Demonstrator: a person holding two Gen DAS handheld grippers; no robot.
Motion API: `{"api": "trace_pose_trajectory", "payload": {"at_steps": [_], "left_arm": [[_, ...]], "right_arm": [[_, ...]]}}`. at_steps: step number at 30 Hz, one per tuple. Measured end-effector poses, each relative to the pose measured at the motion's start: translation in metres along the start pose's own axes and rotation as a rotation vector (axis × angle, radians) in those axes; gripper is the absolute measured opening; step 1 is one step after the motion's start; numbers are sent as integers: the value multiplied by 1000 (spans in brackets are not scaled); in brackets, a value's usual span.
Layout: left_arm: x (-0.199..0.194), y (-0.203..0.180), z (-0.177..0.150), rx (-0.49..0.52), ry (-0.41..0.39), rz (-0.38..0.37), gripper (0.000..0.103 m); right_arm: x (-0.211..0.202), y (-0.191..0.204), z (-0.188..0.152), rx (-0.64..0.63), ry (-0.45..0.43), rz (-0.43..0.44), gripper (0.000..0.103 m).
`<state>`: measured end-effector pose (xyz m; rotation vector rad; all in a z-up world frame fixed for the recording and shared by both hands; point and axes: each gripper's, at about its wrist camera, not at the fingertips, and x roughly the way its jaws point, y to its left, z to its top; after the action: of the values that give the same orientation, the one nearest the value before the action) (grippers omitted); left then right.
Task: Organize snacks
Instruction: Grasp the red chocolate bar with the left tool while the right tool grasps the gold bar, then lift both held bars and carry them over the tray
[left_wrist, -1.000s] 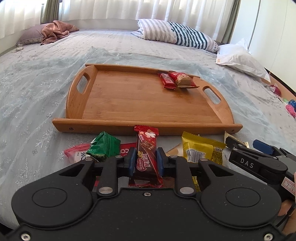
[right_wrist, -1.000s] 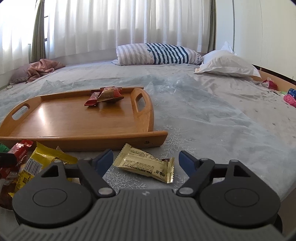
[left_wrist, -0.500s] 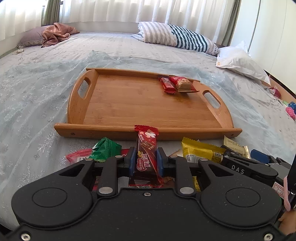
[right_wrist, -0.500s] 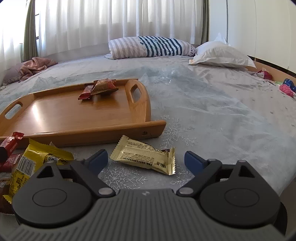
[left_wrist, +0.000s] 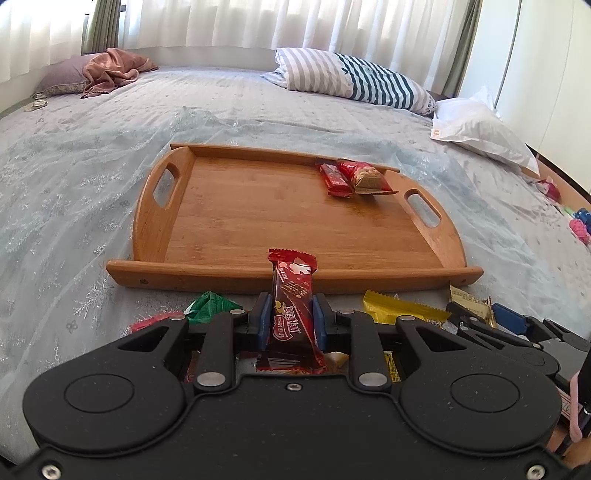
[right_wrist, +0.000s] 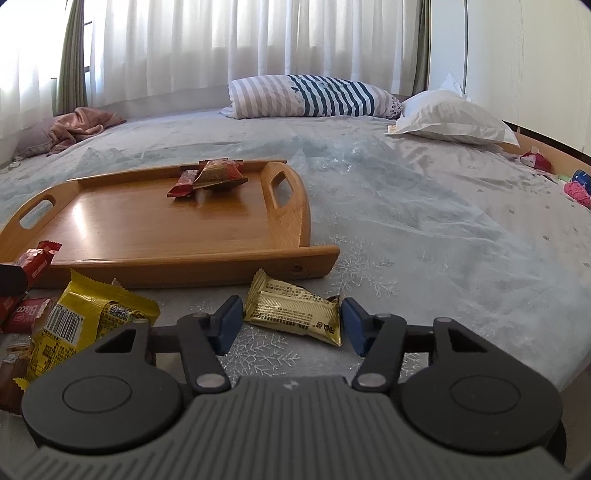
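Observation:
My left gripper (left_wrist: 289, 314) is shut on a dark red chocolate bar (left_wrist: 291, 295) and holds it above the snack pile, just in front of the wooden tray (left_wrist: 280, 273). Two red snacks (left_wrist: 351, 177) lie at the tray's far right. My right gripper (right_wrist: 291, 325) is open, its blue pads either side of a gold snack packet (right_wrist: 291, 310) lying on the bed by the tray's near right corner (right_wrist: 314, 258). The held bar also shows at the left edge of the right wrist view (right_wrist: 35, 262).
A yellow packet (right_wrist: 85, 321), a green packet (left_wrist: 208, 306) and red packets (right_wrist: 26, 314) lie in a pile in front of the tray. A striped pillow (left_wrist: 351, 81) and a white pillow (left_wrist: 480, 129) lie at the far side of the bed. A pink cloth (left_wrist: 110, 70) lies far left.
My left gripper has lifted the chocolate bar a little higher over the pile. My right gripper has moved down and forward so its open pads flank the gold packet, and they have narrowed somewhat.

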<state>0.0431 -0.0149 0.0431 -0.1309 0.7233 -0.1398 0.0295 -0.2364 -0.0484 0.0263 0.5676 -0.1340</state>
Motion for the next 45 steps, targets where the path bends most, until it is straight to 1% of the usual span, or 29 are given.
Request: {"api": "trace_pose_trajectory", "payload": {"at_steps": [6, 7, 8, 11, 14, 15, 16, 18, 20, 21, 22, 26, 28, 29, 30, 31, 35, 39, 45], "left_arm": [[2, 0, 7, 6, -6, -10, 22], [2, 0, 9, 8, -9, -11, 22], [2, 0, 12, 11, -13, -13, 22], [3, 1, 19, 10, -25, -20, 22], [3, 1, 24, 18, -43, -12, 22], [4, 1, 25, 18, -45, -12, 22], [5, 1, 26, 17, -45, -12, 22], [6, 1, 26, 14, -42, -14, 22], [7, 1, 26, 13, -38, -15, 22], [8, 1, 26, 14, -35, -14, 22], [9, 1, 25, 15, -33, -14, 22], [11, 2, 24, 13, -28, -8, 22], [13, 2, 25, 13, -27, -6, 22], [13, 2, 25, 13, -27, -6, 22], [13, 2, 25, 14, -27, -7, 22], [13, 2, 25, 14, -27, -6, 22], [13, 3, 25, 10, -26, -9, 22], [14, 3, 26, 10, -24, -12, 22], [22, 5, 34, 5, -14, -41, 22]], "right_arm": [[-8, -3, 4, -2, -13, 9, 60], [-11, -4, 5, -8, -22, 4, 49], [-13, -4, 7, -15, -27, -1, 45], [-16, -5, 11, -33, -35, 3, 45], [-13, -7, 11, -41, -23, 3, 46], [-12, -8, 10, -30, -16, 4, 59], [-11, -9, 9, -20, -8, 12, 67], [-9, -7, 7, -5, 4, 18, 74], [-6, -4, 5, 0, 13, 15, 76], [-4, -3, 4, 6, 19, 13, 82], [-1, -1, 4, 14, 25, 16, 84], [8, 4, 4, 39, 41, 9, 86], [11, 5, 3, 41, 44, 2, 84], [11, 6, 3, 39, 41, 3, 78], [11, 6, 3, 36, 41, 9, 68], [10, 7, 3, 30, 43, 16, 63], [5, 8, 2, 3, 35, 42, 60], [-3, 5, 4, 0, 23, 46, 60], [-18, -3, 20, -19, -28, 48, 61]]}}
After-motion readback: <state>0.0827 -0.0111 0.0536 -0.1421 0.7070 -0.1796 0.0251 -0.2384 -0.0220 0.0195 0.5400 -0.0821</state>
